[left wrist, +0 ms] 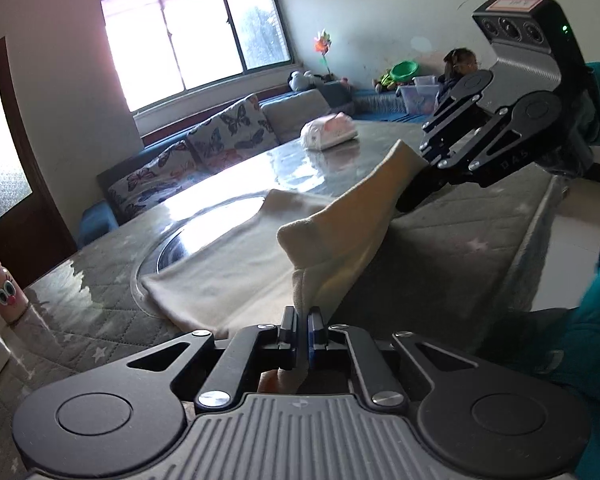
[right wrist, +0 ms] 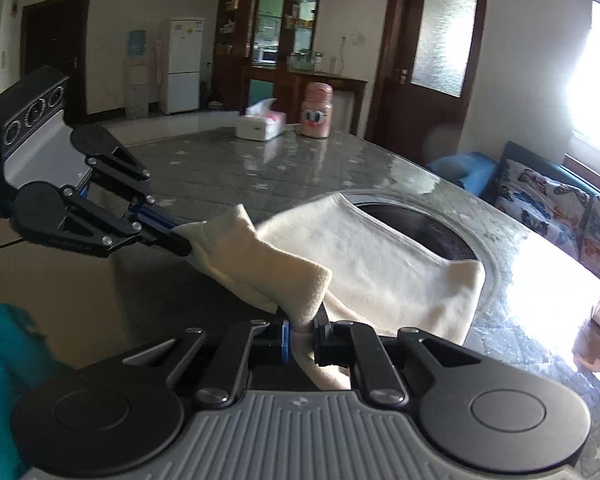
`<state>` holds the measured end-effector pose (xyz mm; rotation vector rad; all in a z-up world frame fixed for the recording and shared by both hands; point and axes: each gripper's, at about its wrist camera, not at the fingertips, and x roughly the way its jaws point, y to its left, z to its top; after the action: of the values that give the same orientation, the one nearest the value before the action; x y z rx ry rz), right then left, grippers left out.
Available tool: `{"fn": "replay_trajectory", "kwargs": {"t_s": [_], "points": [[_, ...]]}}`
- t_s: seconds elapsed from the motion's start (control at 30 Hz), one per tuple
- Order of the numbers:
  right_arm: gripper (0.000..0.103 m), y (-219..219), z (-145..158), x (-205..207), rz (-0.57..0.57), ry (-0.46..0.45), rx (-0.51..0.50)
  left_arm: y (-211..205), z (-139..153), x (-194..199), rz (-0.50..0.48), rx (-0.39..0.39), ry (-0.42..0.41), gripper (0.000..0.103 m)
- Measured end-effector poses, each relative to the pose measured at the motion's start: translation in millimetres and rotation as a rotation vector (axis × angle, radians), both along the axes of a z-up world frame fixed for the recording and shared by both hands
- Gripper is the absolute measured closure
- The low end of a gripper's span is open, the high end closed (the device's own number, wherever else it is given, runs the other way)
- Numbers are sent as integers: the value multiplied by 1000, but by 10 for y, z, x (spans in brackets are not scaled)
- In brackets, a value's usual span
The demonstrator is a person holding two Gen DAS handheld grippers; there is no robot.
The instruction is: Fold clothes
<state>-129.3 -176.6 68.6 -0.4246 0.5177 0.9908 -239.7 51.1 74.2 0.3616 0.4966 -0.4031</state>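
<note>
Soft cream fleece garment [left wrist: 236, 272] lifted off glossy quilted table [left wrist: 80, 312], near edge pinched in closed jaws of left gripper [left wrist: 303, 320] and right gripper [right wrist: 303, 326].

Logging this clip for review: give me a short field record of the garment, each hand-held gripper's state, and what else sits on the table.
garment: cream cloth, near edge lifted, rest flat on table
left hand-held gripper: shut on cloth edge
right hand-held gripper: shut on cloth edge
other items: tissue box, pink bottle, pink-white pack
fold status: not yet folded over
</note>
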Motion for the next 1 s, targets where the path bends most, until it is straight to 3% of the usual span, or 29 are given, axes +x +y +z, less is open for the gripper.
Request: {"fn": "replay_trajectory", "kwargs": {"t_s": [0.17,0.3,0.47,0.67,0.87,1.0], "points": [[94,-108,230,-287,51,26,-13,31,203,-318,-12,-63,14,97],[94,-98,331,-266,60,31,-13,5,261,-280,-8,-52,-17,97],[94,16,367,53,13,23,-16,91,272,139,19,-60,-49,97],[94,257,312,713,-41,14,-54,211,197,842,56,-30,-45,97],[93,536,18,1335,-120,49,-79,301,-111,1608,157,-2,16,97],[89,643,-334,1585,-222,91,-75,246,-427,1884,237,46,56,95]]}}
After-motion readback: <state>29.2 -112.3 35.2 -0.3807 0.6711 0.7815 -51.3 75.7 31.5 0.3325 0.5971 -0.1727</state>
